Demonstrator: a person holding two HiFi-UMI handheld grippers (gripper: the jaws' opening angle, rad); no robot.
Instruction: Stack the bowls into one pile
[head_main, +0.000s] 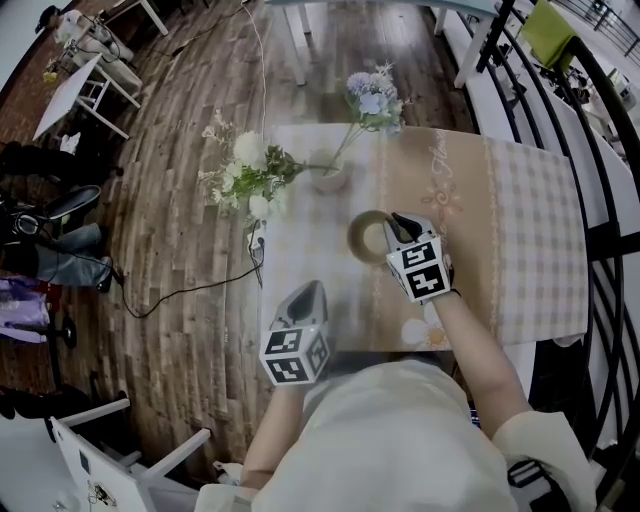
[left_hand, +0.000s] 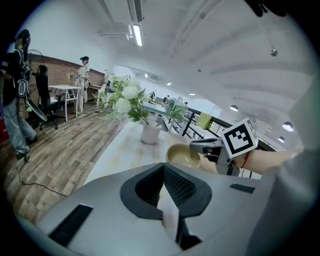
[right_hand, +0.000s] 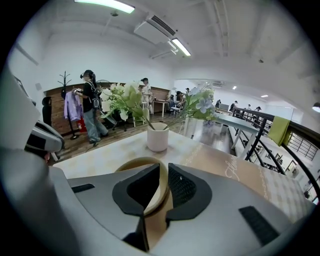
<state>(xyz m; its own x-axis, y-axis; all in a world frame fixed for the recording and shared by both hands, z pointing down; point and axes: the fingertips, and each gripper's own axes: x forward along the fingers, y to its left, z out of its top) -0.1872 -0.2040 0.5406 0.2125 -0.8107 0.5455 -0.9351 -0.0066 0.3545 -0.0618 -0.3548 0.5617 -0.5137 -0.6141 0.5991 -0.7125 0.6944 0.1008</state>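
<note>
1. Across the head view from 12 to 3 o'clock spreads the rectangular table (head_main: 520, 200) under a beige-and-cream patterned cloth. It carries all the task's things.
2. Toward the table's far edge stands the small white cylindrical vase (head_main: 328, 176) of pale flowers. It is at about 11 o'clock from the bowl, near it but not touching.
3. Near the table's middle sits the tan, round, ceramic-looking bowl (head_main: 365, 236), upright on the cloth. No second bowl shows on its own, and I cannot tell whether this is one bowl or a nested pile.
4. The right gripper (head_main: 397, 222) pinches the bowl's rim at the 3 o'clock side. One jaw is inside the bowl and one outside, with only the wall between them.
5. The left gripper (head_main: 312, 290) hangs at 7 o'clock from the bowl, well apart. Its jaws are pressed together and hold nothing.
6. The grip is on one side of the rim only, so a lift would likely tip the bowl toward 9 o'clock or let it slide from the pads. A swing toward 11 o'clock could knock the vase. If bowls are nested there, the lower ones might stay behind or drop.
</note>
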